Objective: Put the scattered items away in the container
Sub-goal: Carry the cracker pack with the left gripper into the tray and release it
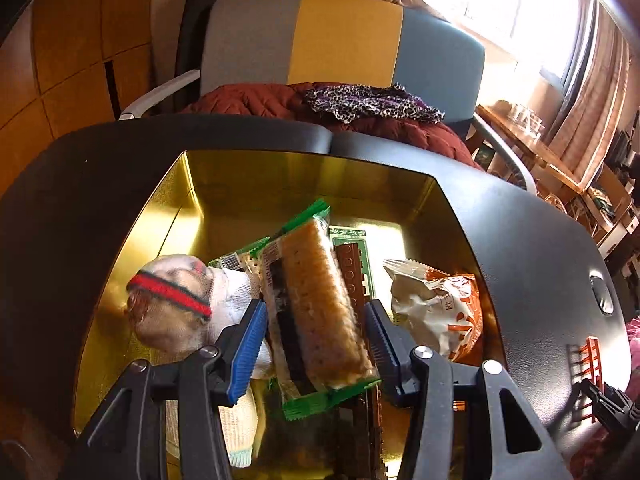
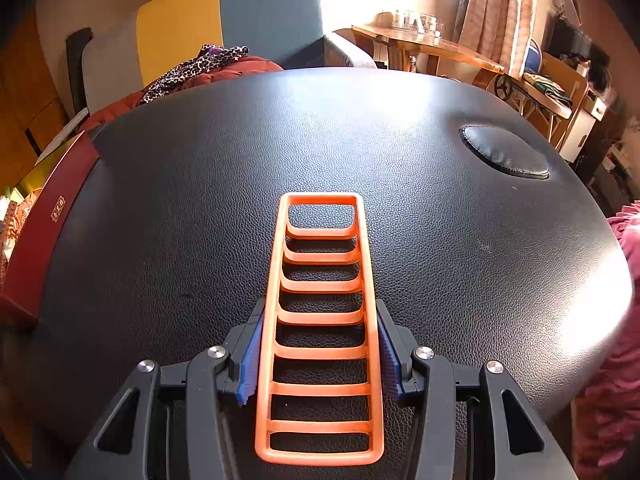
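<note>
1. While our left gripper [image 1: 316, 332] is clamping the green-wrapped cracker pack [image 1: 316, 308], we are holding it over the gold-lined box [image 1: 168, 208].
2. Our right gripper [image 2: 320, 356] is squeezing the orange ladder [image 2: 320, 320] on the black table [image 2: 440, 240].

a barcode [image 1: 231, 263] sits on the green wrapper past the left tongs. the red box [image 2: 48, 224] far left of the right tongs has a small gold label, too tiny to read.
</note>
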Available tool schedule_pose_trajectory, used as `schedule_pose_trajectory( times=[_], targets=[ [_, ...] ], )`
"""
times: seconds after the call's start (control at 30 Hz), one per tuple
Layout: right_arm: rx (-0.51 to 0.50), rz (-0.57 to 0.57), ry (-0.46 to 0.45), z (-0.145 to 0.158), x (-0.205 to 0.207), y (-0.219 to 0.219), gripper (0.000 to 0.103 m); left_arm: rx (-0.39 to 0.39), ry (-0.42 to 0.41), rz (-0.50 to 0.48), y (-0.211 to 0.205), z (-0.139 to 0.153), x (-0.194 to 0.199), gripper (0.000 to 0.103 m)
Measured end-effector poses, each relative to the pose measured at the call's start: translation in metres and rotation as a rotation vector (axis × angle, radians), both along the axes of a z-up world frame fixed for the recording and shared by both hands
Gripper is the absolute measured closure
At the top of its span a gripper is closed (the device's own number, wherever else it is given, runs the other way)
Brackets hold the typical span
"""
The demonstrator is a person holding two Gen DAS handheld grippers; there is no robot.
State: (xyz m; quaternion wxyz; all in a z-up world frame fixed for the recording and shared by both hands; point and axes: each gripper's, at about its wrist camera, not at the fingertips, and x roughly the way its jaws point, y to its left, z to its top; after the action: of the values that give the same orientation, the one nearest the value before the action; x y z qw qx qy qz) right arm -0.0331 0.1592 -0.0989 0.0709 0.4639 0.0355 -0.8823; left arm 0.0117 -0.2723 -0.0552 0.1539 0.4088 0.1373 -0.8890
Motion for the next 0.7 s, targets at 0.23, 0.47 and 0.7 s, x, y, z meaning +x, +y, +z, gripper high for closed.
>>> schedule_pose_trajectory(
  times=[0.23, 0.47, 0.7],
  targets=[
    [-0.037, 0.017, -0.008, 0.002, -0.001, -0.008, 0.054, -0.043, 0.017, 0.01, 0.005, 0.011, 0.015, 0.049],
    [-0.166, 0.139, 0.007, 0.028, -0.003, -0.056, 0.054, -0.042, 0.063, 0.046, -0.001, 0.021, 0.043, 0.045],
    [-0.249, 0.422, 0.066, 0.074, 0.003, -0.171, 0.054, -0.008, 0.087, 0.099, -0.015, 0.022, 0.076, 0.045]
  ],
)
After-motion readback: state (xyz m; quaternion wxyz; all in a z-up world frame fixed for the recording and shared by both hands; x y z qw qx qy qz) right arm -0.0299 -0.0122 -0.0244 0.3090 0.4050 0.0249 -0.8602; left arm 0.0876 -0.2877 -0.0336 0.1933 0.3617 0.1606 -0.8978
